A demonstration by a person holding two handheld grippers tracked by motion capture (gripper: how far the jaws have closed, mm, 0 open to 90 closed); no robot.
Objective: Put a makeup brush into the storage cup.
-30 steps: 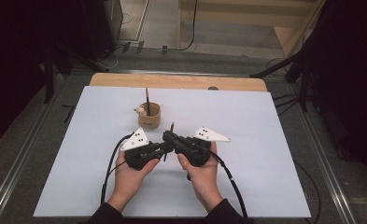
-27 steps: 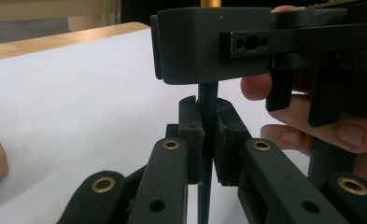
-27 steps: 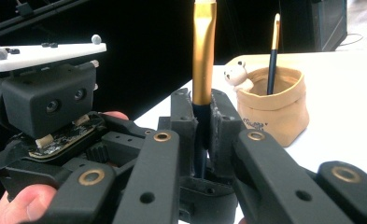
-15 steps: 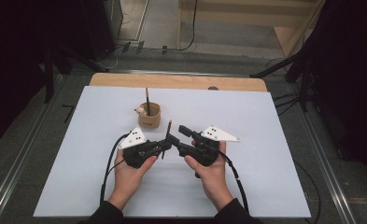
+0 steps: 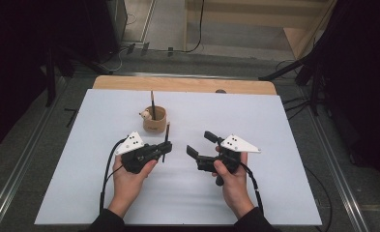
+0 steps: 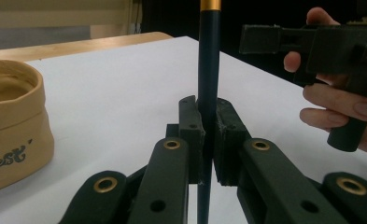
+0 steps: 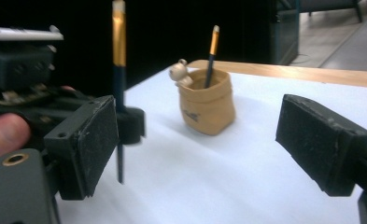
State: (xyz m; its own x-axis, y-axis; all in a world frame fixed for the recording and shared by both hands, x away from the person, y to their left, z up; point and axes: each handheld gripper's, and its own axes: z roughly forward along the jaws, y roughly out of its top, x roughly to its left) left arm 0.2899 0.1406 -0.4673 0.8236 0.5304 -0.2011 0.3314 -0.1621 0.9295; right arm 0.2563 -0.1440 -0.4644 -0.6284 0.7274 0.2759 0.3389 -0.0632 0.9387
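Drawing away to the right, the right claw (image 5: pixel 200 143) has just been opening, its jaws now wide apart with nothing between them. At left, the left claw (image 5: pixel 167 147) stays clamped on the upright dark, gold-banded paintbrush (image 5: pixel 167 137), just beside the tan fabric pouch (image 5: pixel 154 120) holding a second brush (image 5: pixel 152 104) on the white surface (image 5: pixel 274 125). Handover looks complete; next likely calls for lowering the brush into the pouch.
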